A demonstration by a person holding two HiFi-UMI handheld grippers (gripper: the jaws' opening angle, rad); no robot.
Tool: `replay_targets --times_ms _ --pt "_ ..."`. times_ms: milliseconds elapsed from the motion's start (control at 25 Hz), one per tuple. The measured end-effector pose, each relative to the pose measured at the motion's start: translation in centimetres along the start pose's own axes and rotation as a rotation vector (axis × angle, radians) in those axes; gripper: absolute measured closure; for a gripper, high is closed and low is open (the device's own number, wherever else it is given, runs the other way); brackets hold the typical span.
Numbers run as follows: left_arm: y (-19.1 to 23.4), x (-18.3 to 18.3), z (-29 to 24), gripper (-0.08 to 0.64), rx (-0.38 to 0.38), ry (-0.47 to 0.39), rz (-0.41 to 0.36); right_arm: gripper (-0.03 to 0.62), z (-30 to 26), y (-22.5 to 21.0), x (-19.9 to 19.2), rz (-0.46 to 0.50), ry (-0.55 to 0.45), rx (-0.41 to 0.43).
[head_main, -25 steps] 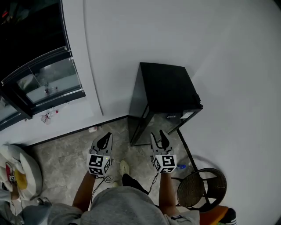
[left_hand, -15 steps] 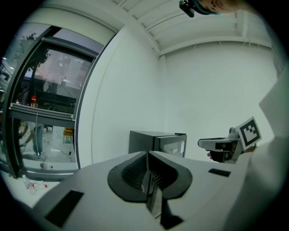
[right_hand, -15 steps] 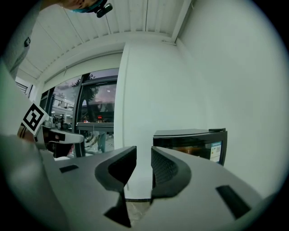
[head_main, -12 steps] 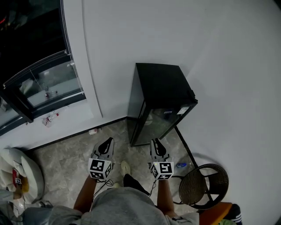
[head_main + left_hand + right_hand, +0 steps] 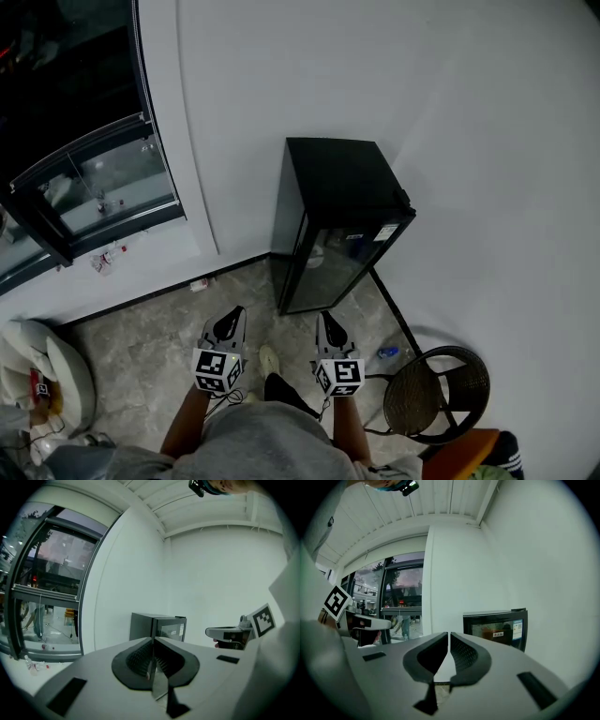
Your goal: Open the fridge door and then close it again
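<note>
Both tools have pulled back from the black fridge in the middle, its door looking shut. Now the right gripper has just closed on nothing, and the left gripper is pinched shut, empty. Stepping back more could bump the chair at lower right.

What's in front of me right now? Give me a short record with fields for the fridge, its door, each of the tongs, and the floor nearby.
fridge: black fridge, in the corner against the white wall
door: glass door, closed
left tongs: shut, empty, short of the fridge
right tongs: jaws have just been closing, now shut, nothing between them
floor nearby: round wicker chair, small blue object
</note>
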State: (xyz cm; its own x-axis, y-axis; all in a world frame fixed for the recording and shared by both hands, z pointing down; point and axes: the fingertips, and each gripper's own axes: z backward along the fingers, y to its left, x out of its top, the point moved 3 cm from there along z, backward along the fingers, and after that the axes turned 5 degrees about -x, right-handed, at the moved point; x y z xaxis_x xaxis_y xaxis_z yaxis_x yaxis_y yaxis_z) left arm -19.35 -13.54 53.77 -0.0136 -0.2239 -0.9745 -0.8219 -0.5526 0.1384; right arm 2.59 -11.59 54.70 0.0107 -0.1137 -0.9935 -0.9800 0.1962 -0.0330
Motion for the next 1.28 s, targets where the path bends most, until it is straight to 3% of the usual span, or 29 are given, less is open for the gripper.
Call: replay_targets --times_ms 1280 --pt "-0.2 -0.6 0.8 0.545 -0.002 0.012 -0.008 0.557 1.3 1.7 -1.0 0.015 0.015 0.028"
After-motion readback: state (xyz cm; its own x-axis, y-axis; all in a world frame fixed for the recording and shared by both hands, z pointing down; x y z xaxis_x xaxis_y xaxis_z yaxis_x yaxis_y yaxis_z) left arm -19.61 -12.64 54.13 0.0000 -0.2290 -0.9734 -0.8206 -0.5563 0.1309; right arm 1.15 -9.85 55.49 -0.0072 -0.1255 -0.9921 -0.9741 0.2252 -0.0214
